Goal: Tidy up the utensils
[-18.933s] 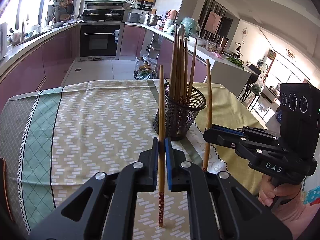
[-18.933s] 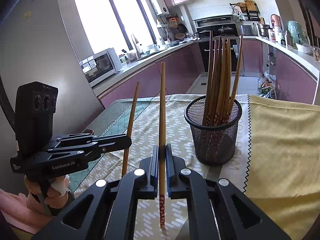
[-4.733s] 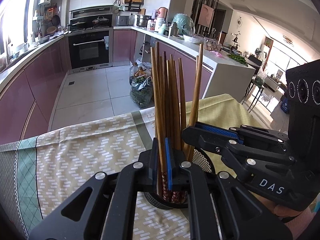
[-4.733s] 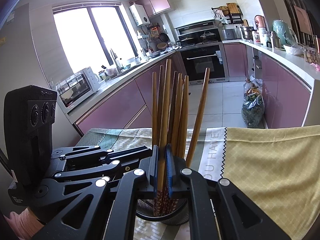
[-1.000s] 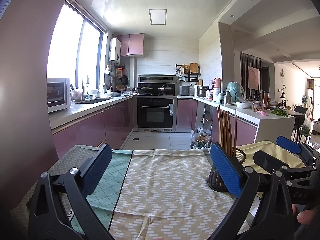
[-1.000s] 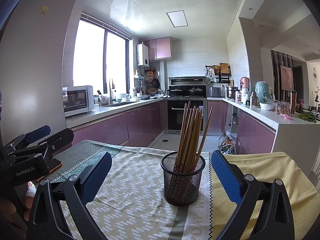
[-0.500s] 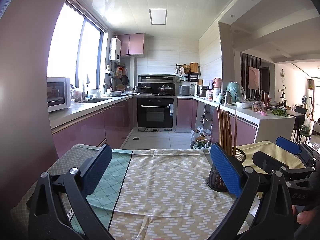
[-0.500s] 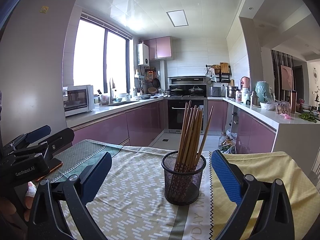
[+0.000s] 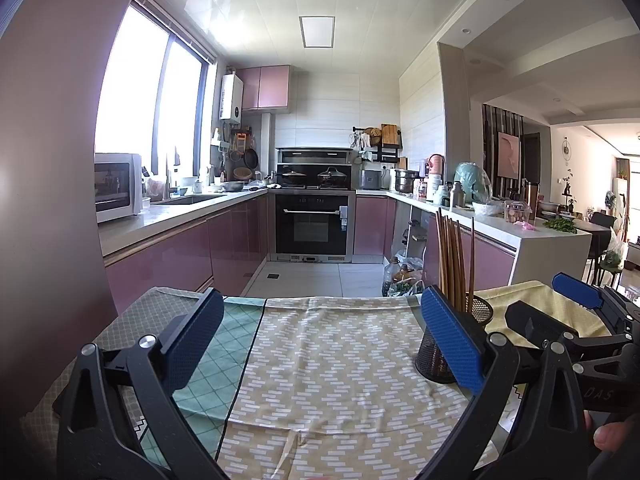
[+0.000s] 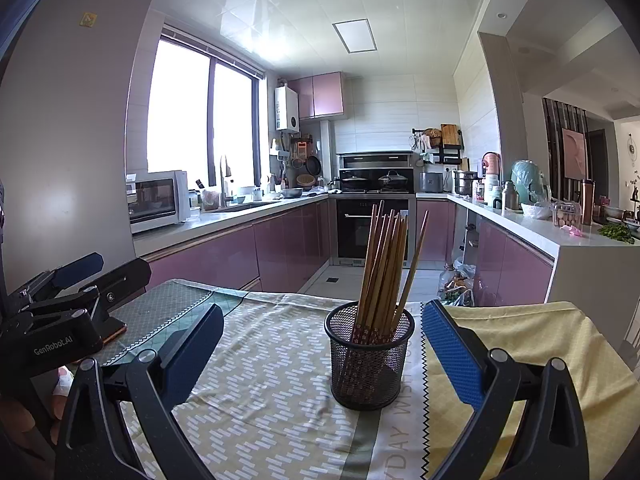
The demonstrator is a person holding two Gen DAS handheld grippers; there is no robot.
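Looking along the left tool point(image 9: 320, 344), the left wrist view shows its two blue-padded fingers point(image 9: 450, 340) spread wide with nothing between them, held above a table point(image 9: 320, 380) covered in a patterned cloth of beige brick marks, with a green diamond panel on the left and a yellow section on the right. The black mesh holder point(image 9: 436, 360) stands on the cloth to the right of centre, partly hidden behind the right-hand finger, and the wooden chopsticks point(image 9: 452, 264) rise upright out of it in a bundle, one standing a little apart on the right. Past the holder, the right tool point(image 9: 560, 308) enters from the right edge, its jaws apart; part of a hand point(image 9: 610, 436) shows at the lower right corner. Behind the table lies a kitchen with pink cabinets and a black oven point(image 9: 312, 224).

In the right wrist view, the right tool point(image 10: 320, 344) is likewise gaping wide and empty, and the mesh holder point(image 10: 368, 364) sits directly between its fingers in the frame, resting on the cloth near the seam where the beige pattern meets the yellow section. The chopsticks point(image 10: 384, 268) lean slightly rightward inside it, their patterned red ends down in the mesh. The left tool point(image 10: 104, 270) shows at the left edge, also parted, well apart from the holder. A microwave point(image 10: 158, 200) sits on the kitchen counter beyond.
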